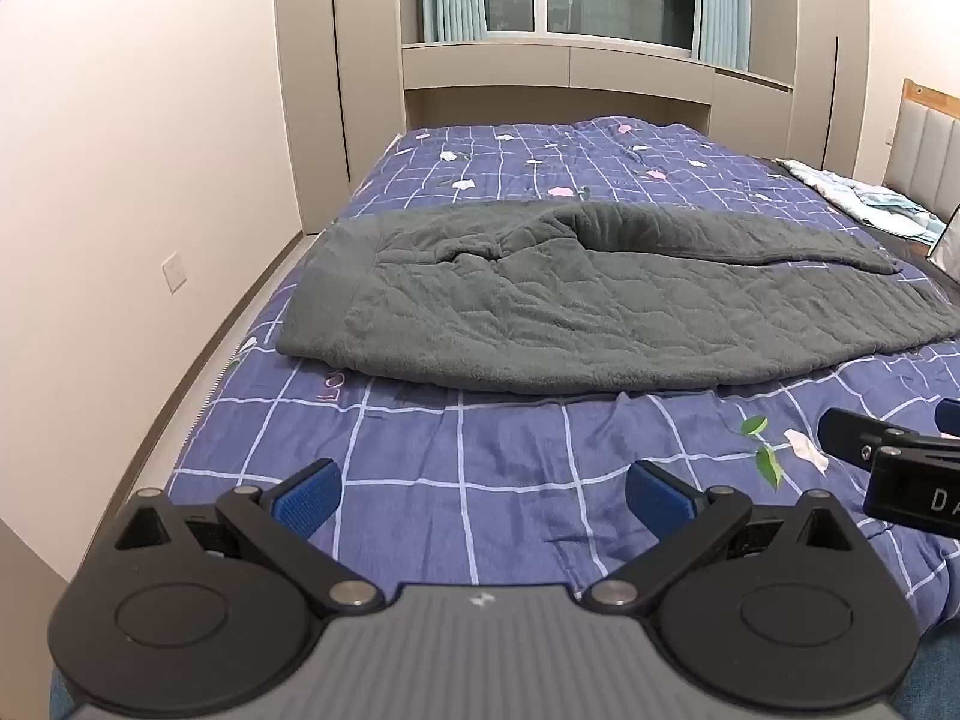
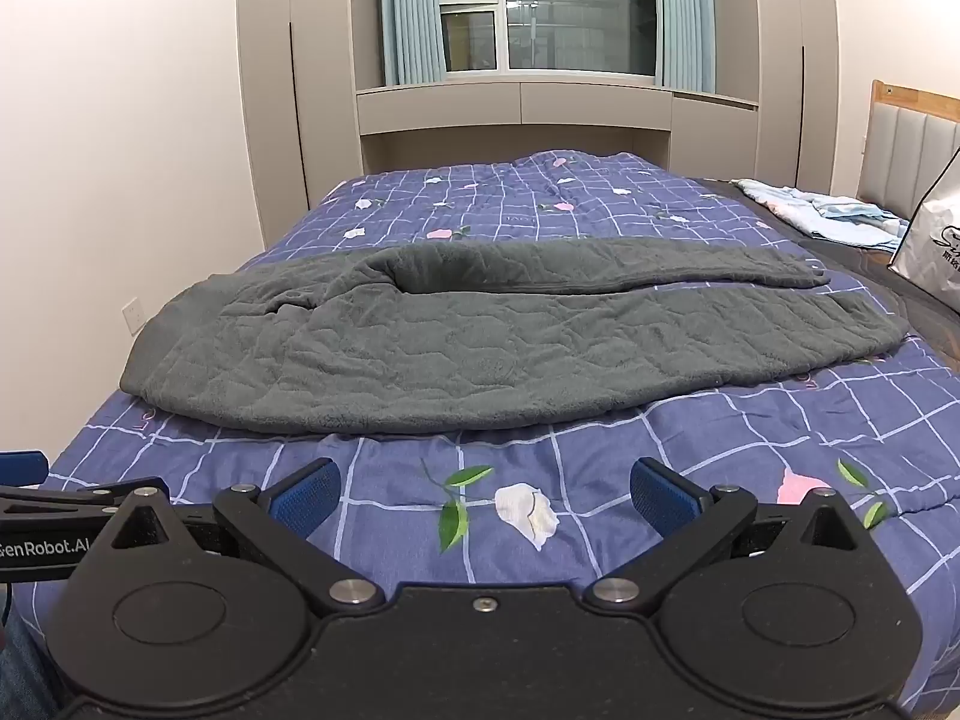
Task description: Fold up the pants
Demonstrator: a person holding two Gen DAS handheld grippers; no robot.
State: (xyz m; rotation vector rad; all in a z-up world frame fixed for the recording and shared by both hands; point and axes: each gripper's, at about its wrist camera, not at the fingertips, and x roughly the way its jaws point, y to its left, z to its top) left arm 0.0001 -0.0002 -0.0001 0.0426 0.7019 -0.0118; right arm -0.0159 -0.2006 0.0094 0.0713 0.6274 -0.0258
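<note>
Grey fleece pants lie across the bed, waistband at the left, legs running to the right, the far leg lying partly over the near one. They also show in the right wrist view. My left gripper is open and empty, above the quilt in front of the pants. My right gripper is open and empty too, a little right of the left one. The right gripper also shows in the left wrist view, and the left gripper in the right wrist view.
The bed carries a blue checked quilt with flower prints. A wall runs along the bed's left side. Folded light cloth and a white bag lie near the headboard at the right. Cabinets and a window stand beyond.
</note>
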